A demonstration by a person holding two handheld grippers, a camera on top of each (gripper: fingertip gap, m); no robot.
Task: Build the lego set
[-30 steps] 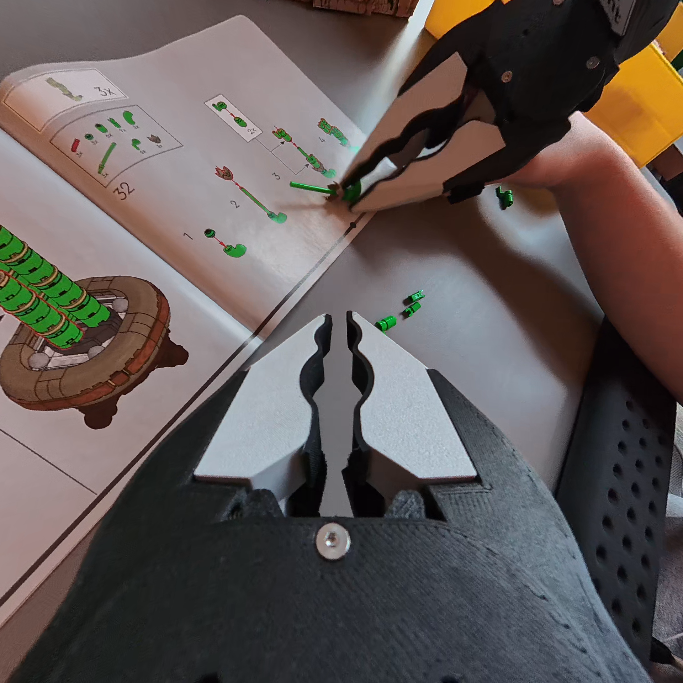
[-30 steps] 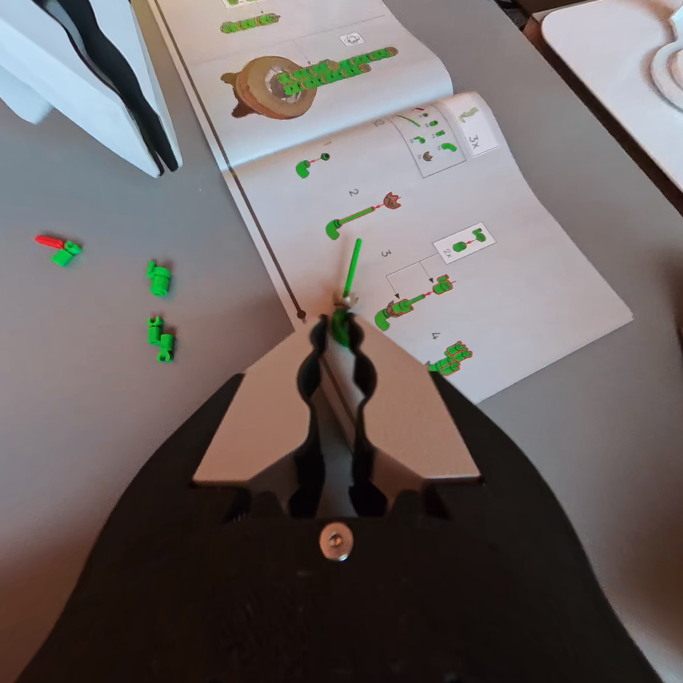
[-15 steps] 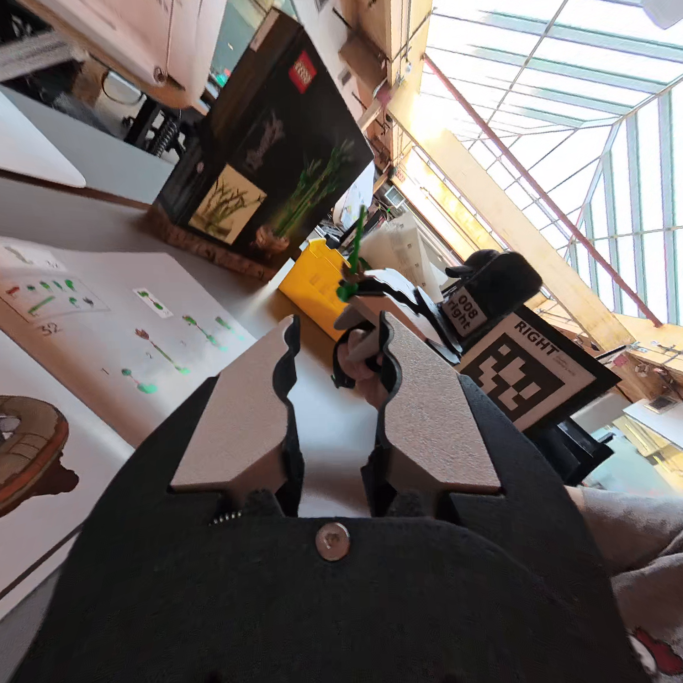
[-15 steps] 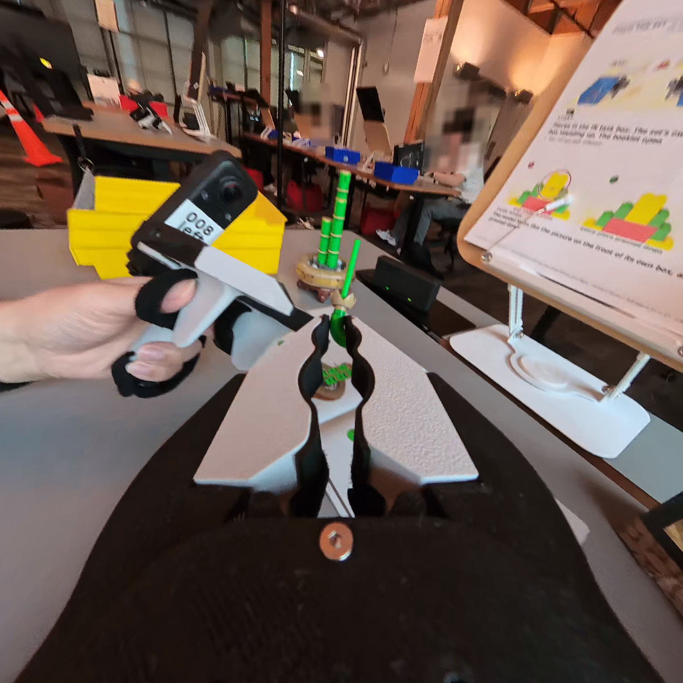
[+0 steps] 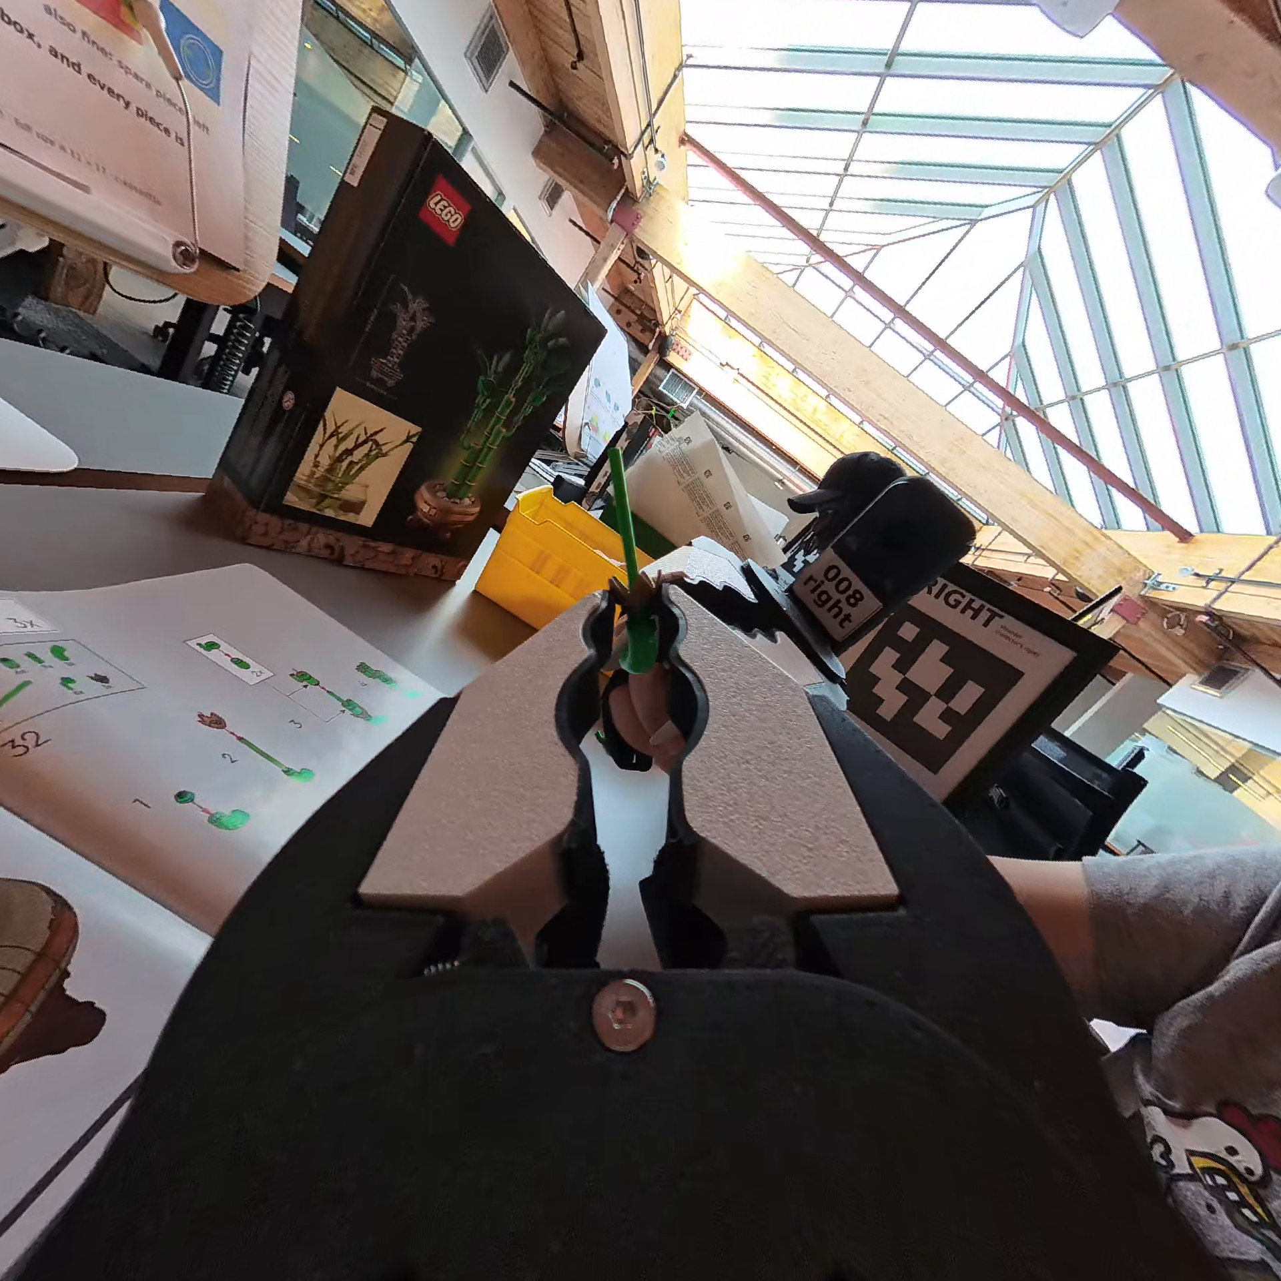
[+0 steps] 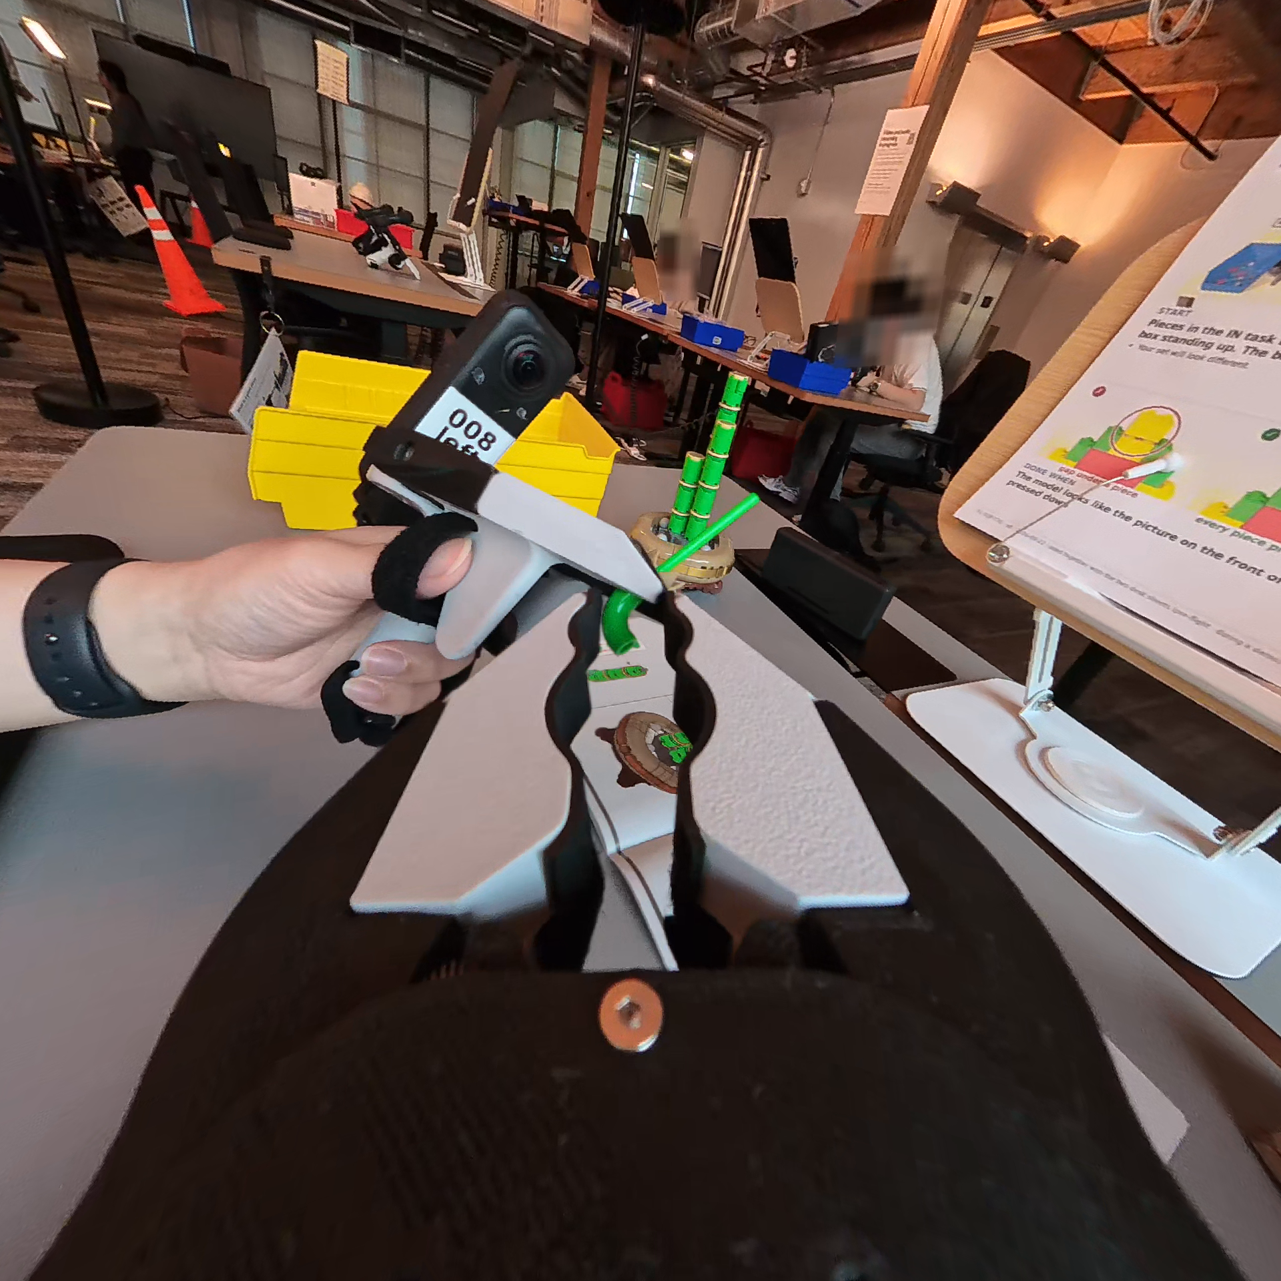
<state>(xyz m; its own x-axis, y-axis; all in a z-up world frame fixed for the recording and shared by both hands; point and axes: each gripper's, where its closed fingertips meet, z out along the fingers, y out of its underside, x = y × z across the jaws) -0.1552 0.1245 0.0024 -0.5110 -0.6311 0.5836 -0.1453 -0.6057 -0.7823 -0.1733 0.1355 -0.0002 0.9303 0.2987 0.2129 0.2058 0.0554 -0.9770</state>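
Observation:
A thin green stem [image 5: 622,506] with a brown collar and a curved green elbow at its lower end is held up in the air between both grippers. My left gripper [image 5: 635,602] is shut on it at the collar. In the right wrist view the left gripper [image 6: 645,586] pinches the stem [image 6: 714,530] from the left. My right gripper [image 6: 632,606] has its jaws a little apart around the elbow, loosely. The right gripper also shows behind the stem in the left wrist view [image 5: 683,572]. The bamboo model [image 6: 700,499] stands on its round base further back.
The open instruction booklet [image 5: 208,693] lies on the grey table [image 6: 138,832]. The dark set box [image 5: 416,388] and yellow bins [image 6: 312,450] stand at the far edge. A white stand [image 6: 1109,797] with an instruction board is at the right, with a black box [image 6: 825,589] beside it. Less than 4 cm separates the two grippers' tips.
Both grippers rose from the table with the stem. The left gripper closed onto the stem at the collar. The right gripper's jaws have widened slightly and the stem now tilts to the right.

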